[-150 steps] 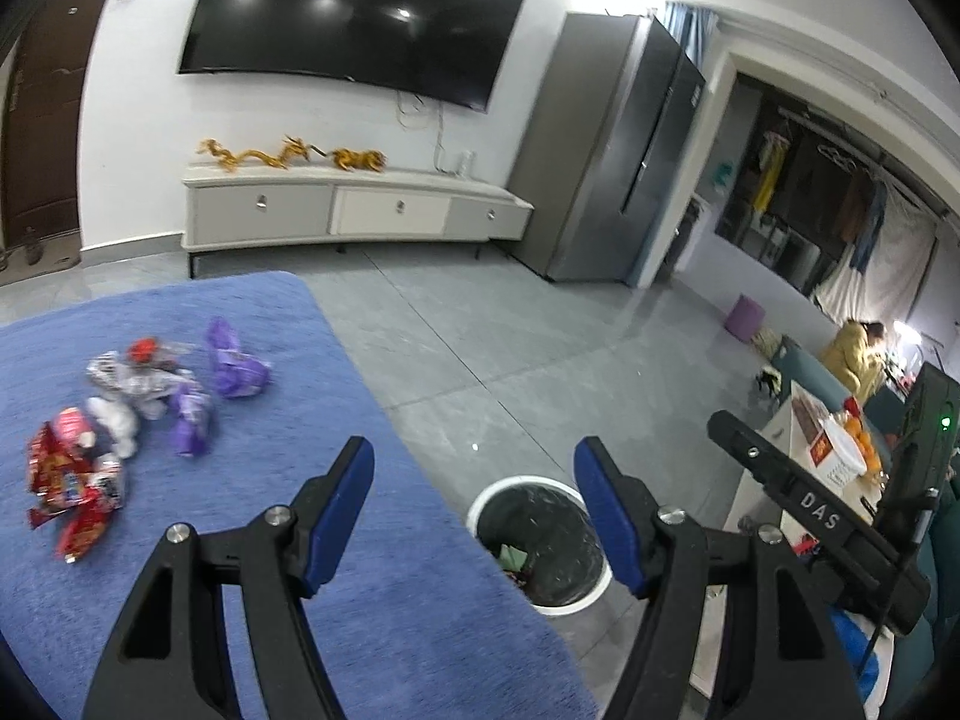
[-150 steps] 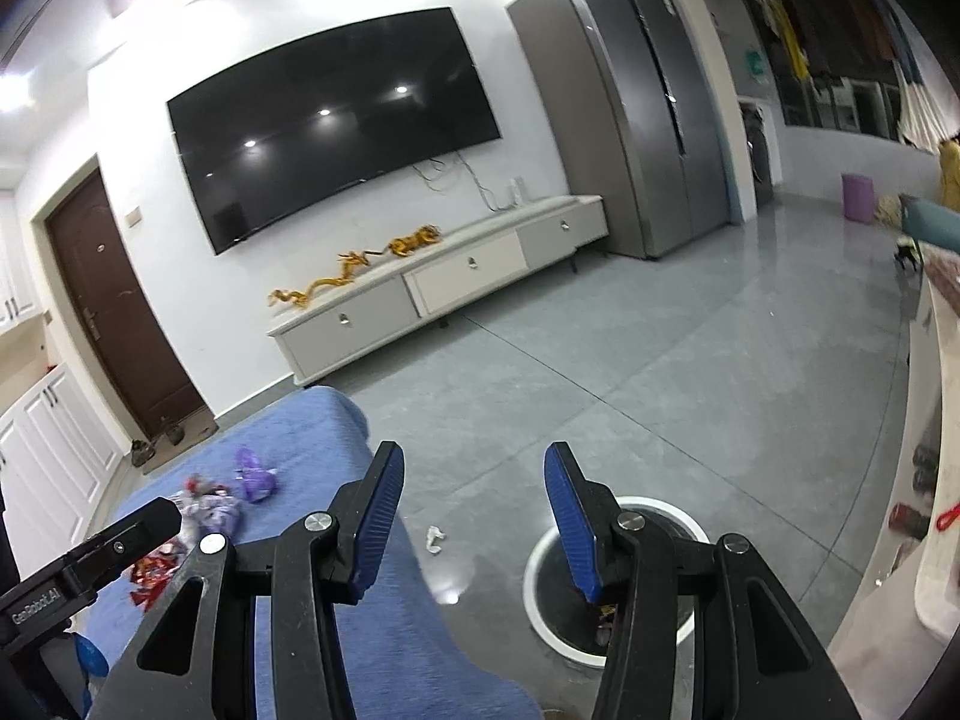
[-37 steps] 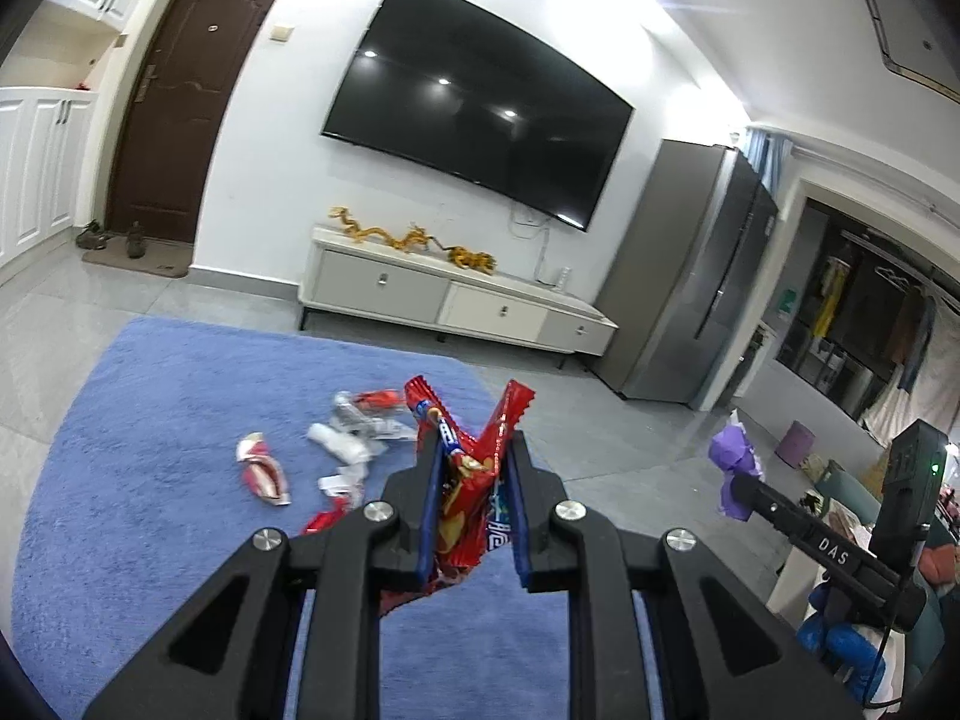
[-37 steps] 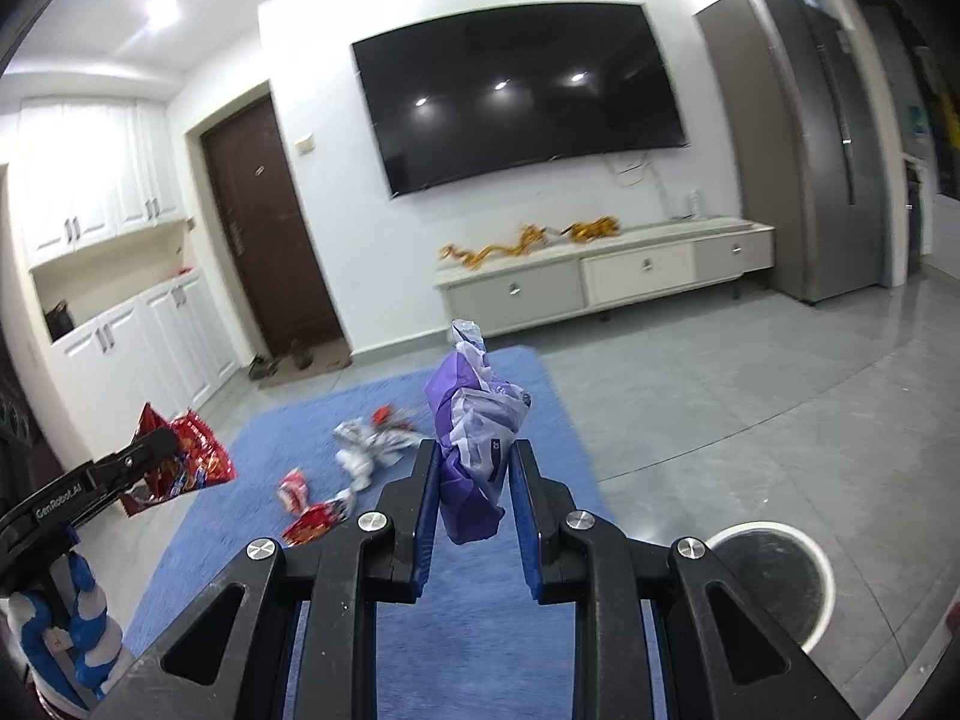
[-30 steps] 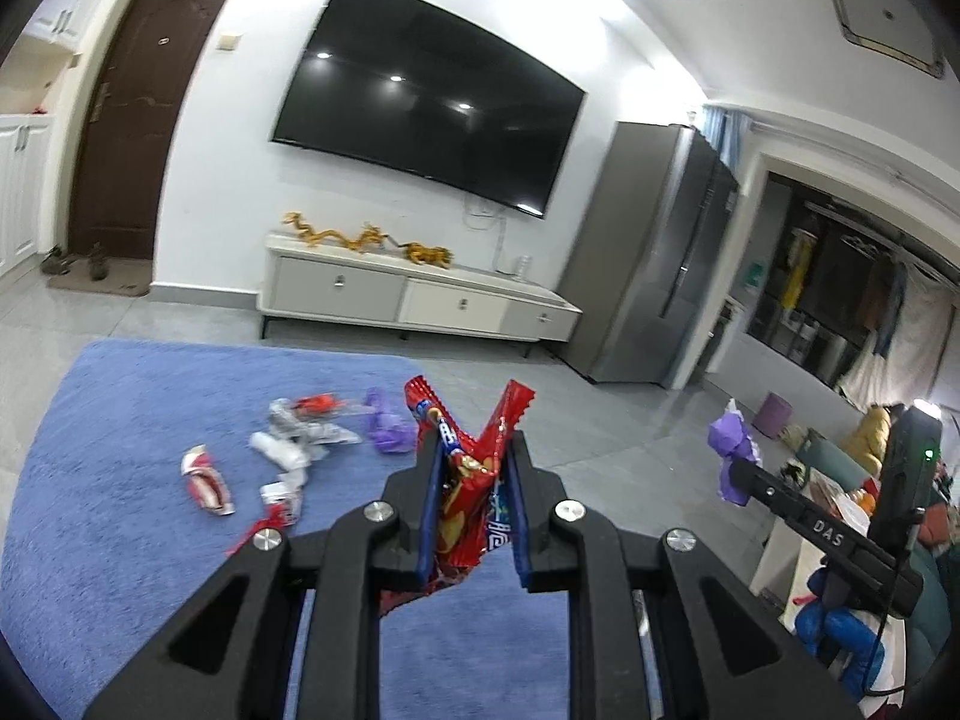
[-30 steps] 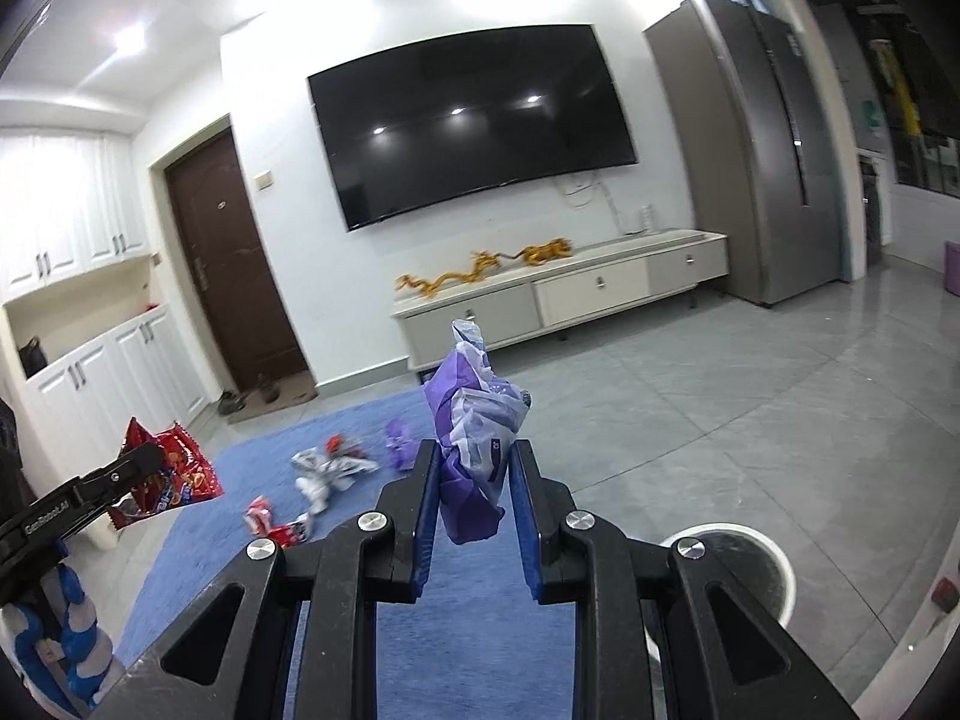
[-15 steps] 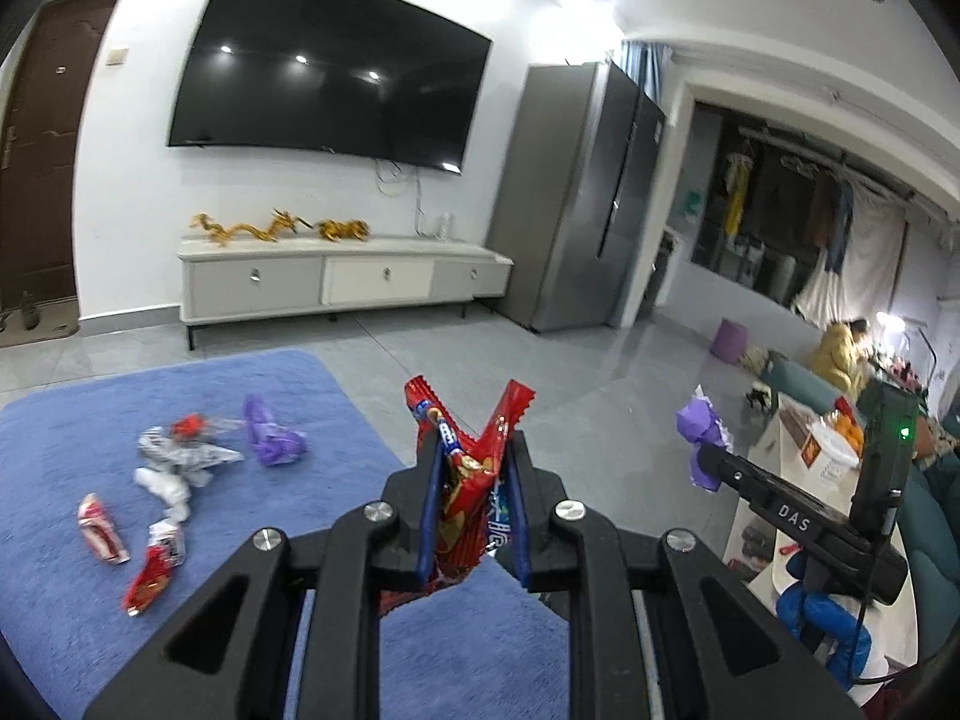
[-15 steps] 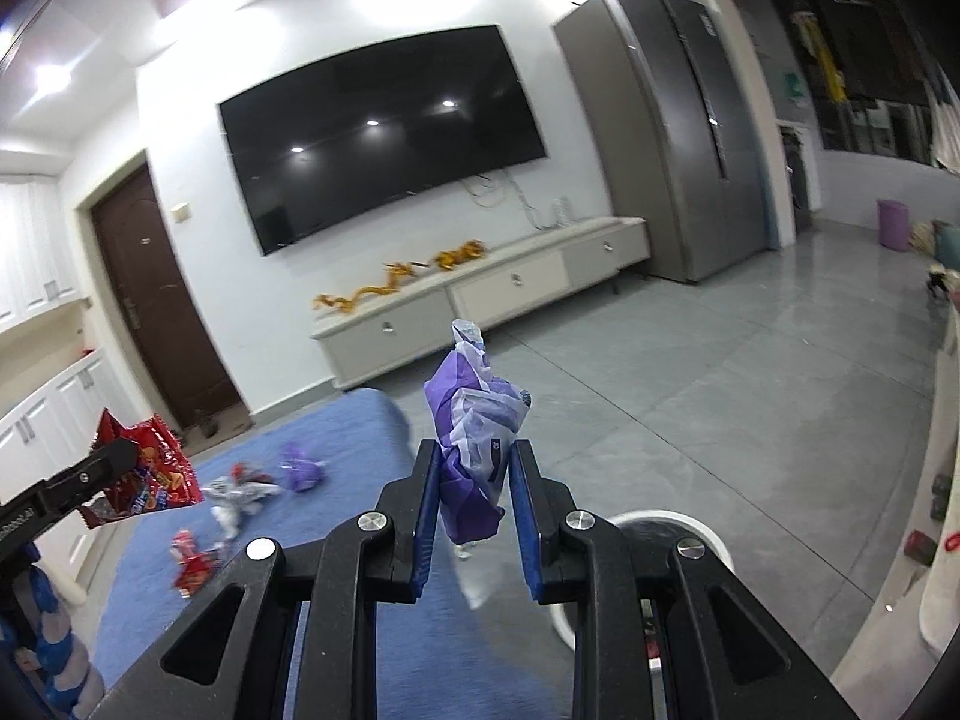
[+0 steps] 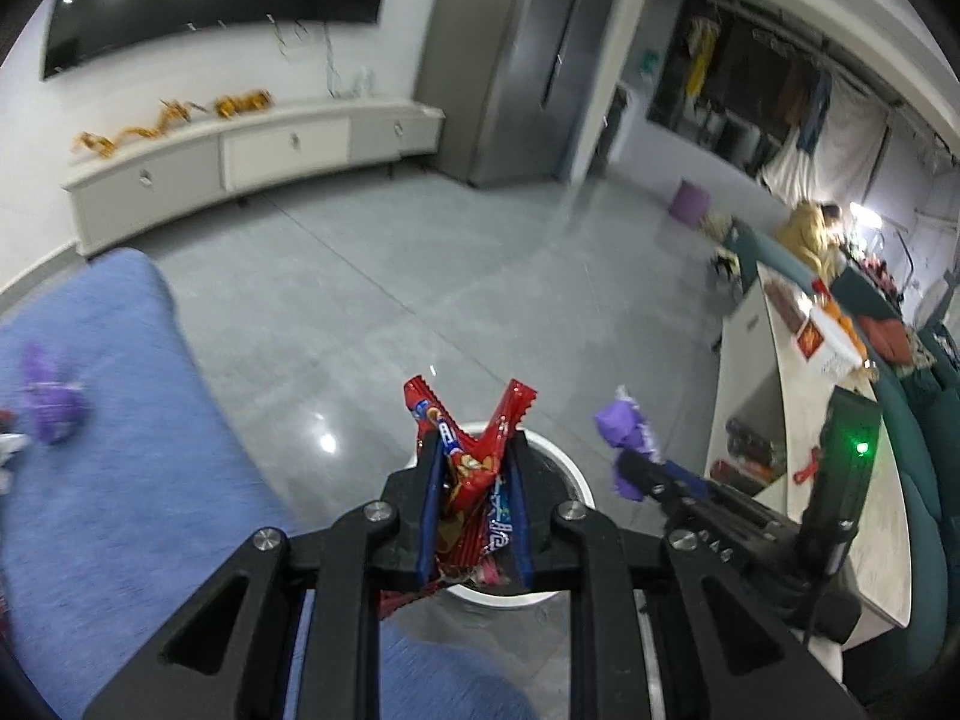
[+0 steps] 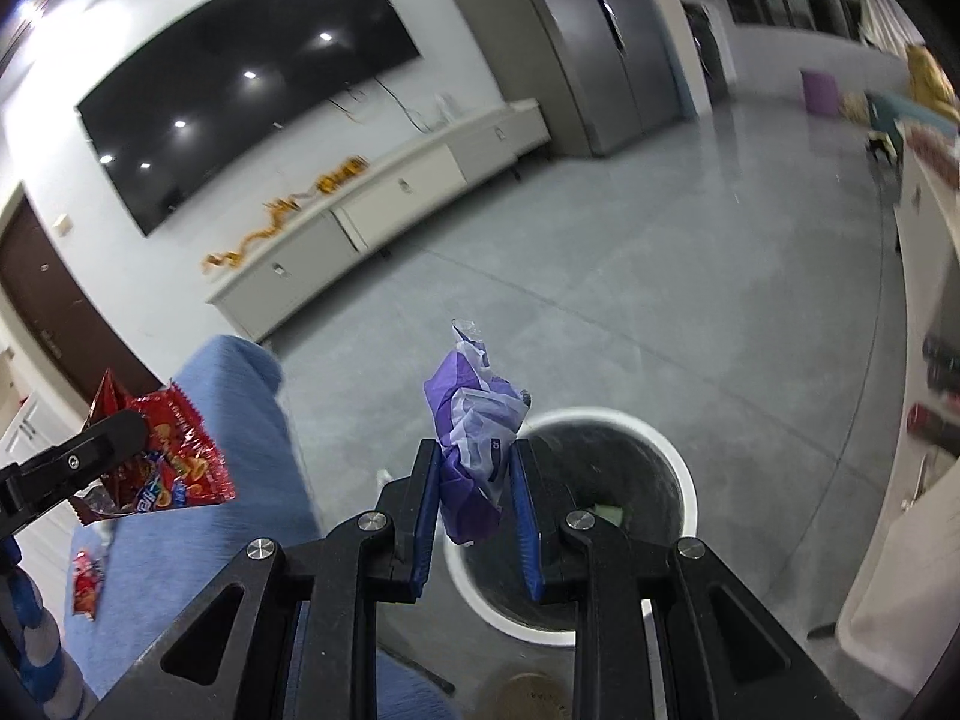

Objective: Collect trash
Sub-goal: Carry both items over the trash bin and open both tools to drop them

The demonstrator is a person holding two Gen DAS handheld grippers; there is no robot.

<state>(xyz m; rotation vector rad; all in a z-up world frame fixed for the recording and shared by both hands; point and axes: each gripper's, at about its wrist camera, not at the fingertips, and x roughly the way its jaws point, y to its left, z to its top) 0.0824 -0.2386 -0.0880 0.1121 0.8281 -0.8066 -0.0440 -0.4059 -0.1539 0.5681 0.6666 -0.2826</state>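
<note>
- Above the round white-rimmed bin (image 10: 678, 468), where both grippers have now arrived from over the blue rug (image 9: 120, 480).
- Left gripper (image 9: 474, 498) clamps crinkly red snack bag (image 9: 474, 456).
- Right gripper (image 10: 477, 480) pinches crumpled purple wrapper (image 10: 474, 420).

A home living room, judging by the big wall-mounted television (image 10: 240, 96) over a long low white cabinet (image 9: 240, 150), a tall grey fridge (image 9: 516, 60), a blue rug (image 9: 120, 450) on grey floor tiles (image 9: 450, 288), and clothes hanging (image 9: 780, 96) in a side room.
</note>
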